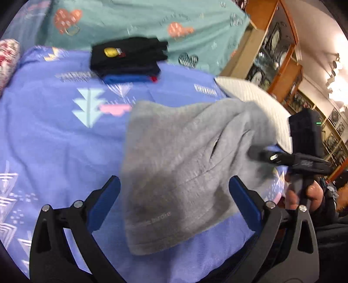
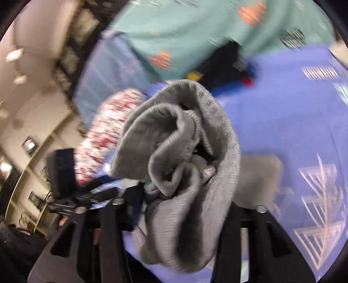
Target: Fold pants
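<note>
The grey pants [image 1: 180, 165] lie partly folded on the blue patterned bedsheet [image 1: 54, 135]. My left gripper [image 1: 174, 191] hovers over their near end with its blue fingers [image 1: 241, 191] wide apart and empty. My right gripper [image 1: 261, 155] shows at the right in the left wrist view, shut on the pants' far right edge and lifting it. In the right wrist view the bunched ribbed waistband of the pants [image 2: 180, 156] fills the space between the right gripper's black fingers [image 2: 230, 228], whose tips are hidden by cloth.
A stack of folded dark and blue clothes [image 1: 128, 58] sits at the back of the bed next to a teal blanket [image 1: 141, 19]. A white pillow [image 1: 256, 102] lies at the right, a red-white pillow [image 1: 8, 58] at the left. Wooden shelves [image 1: 280, 50] stand beyond.
</note>
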Tool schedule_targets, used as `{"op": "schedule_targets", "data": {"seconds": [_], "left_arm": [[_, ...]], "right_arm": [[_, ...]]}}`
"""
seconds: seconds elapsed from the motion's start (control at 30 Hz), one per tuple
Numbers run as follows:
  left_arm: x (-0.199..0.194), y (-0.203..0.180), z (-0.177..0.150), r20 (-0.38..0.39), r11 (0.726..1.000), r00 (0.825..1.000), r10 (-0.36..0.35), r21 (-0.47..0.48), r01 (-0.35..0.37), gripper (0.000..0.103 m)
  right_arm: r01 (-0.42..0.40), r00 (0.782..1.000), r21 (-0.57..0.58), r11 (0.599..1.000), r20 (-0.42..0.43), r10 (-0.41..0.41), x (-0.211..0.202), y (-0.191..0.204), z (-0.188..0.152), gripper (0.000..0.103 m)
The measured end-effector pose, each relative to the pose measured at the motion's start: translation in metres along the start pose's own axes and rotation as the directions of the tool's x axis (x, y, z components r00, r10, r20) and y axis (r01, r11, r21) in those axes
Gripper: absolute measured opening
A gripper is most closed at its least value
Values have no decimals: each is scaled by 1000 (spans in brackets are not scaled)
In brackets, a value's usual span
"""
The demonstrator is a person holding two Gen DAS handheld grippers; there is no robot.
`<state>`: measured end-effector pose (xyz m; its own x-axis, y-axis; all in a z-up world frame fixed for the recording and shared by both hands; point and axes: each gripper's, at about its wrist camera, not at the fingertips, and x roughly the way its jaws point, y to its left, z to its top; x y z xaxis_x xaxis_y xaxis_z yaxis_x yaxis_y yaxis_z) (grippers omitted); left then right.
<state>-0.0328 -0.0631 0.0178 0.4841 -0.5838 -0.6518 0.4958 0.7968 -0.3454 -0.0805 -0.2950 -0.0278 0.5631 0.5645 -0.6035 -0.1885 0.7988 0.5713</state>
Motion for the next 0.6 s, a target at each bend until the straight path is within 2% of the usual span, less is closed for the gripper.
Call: {"op": "schedule_targets", "data": {"seconds": [0.03,0.07,0.13,0.17,0.2,0.27,0.33,0.4,0.47,0.5,0.53,0.57,0.6], "left_arm": [[12,-2,-3,-35,1000,999,-6,4,6,101],[20,-7,-7,-55,1000,998,-2,19,3,101],[23,-18,-11,-48,997,998,33,74,-30,101],[23,-21,-12,-48,995,998,38,90,-33,101],[24,-21,-13,-53,996,998,30,85,-26,101],[24,-22,-13,-55,997,998,25,72,-21,101],[21,-25,-11,-48,997,998,28,76,-24,101],[14,-30,-10,-32,996,999,31,83,-28,101],[10,-30,-8,-28,996,999,32,81,-29,101],[9,-29,-8,-30,996,999,31,80,-28,101],[9,-29,-8,-33,997,999,29,76,-27,101],[8,-27,-9,-35,997,999,27,72,-24,101],[8,-26,-9,-39,997,999,22,72,-19,101]], "right_arm": [[37,998,30,999,-43,-36,3,-17,-7,59],[55,998,25,998,-35,-54,-2,-22,-11,60],[139,989,-35,990,52,-137,-33,-17,-13,69],[168,982,-58,984,96,-162,-48,-12,-12,76],[158,979,-72,985,144,-146,-66,-5,-6,84],[108,979,-90,990,184,-90,-75,6,8,86],[46,982,-143,989,186,-19,-73,31,25,86],[-13,986,-188,982,164,44,-63,53,39,86],[-107,986,-222,969,100,132,-43,68,50,86],[-111,990,-222,969,64,128,-33,68,55,86],[-85,996,-211,974,20,91,-18,68,57,86],[4,999,-174,985,-41,-11,0,56,57,86],[69,989,-130,989,-119,-85,15,38,52,85]]}}
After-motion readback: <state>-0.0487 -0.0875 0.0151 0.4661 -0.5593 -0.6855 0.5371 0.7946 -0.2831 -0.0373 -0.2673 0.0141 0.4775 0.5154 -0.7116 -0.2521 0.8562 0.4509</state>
